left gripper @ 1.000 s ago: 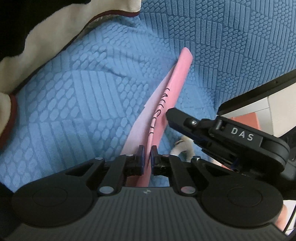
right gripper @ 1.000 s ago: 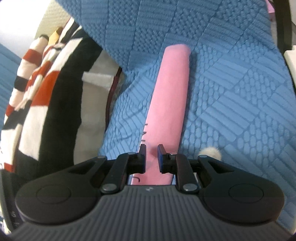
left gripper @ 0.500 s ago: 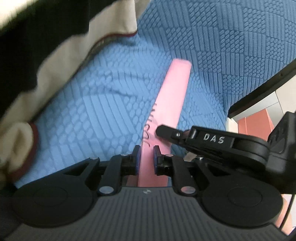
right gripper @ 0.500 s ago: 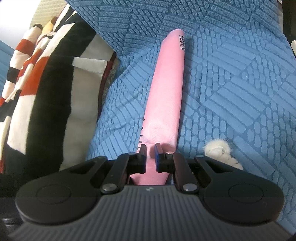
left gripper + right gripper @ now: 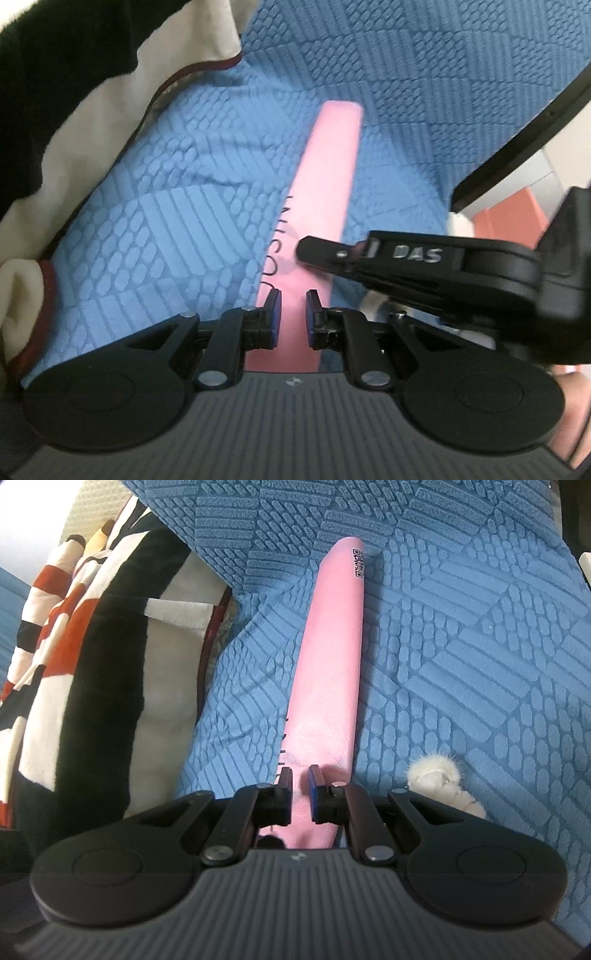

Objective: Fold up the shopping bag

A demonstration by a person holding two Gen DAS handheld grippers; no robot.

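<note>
The pink shopping bag (image 5: 328, 672), folded into a long narrow strip, lies lengthwise up the frame's centre on a blue textured bedspread (image 5: 480, 664). The right tongs (image 5: 300, 775) pinch its near end. The left tongs (image 5: 292, 299), just widened, stand slightly apart over it.

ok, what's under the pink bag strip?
The pink bag, folded into a long strip, lies directly on the blue textured cover, which shows along both sides. The near end is hidden behind the right gripper, so what's beneath there can't be seen.
</note>
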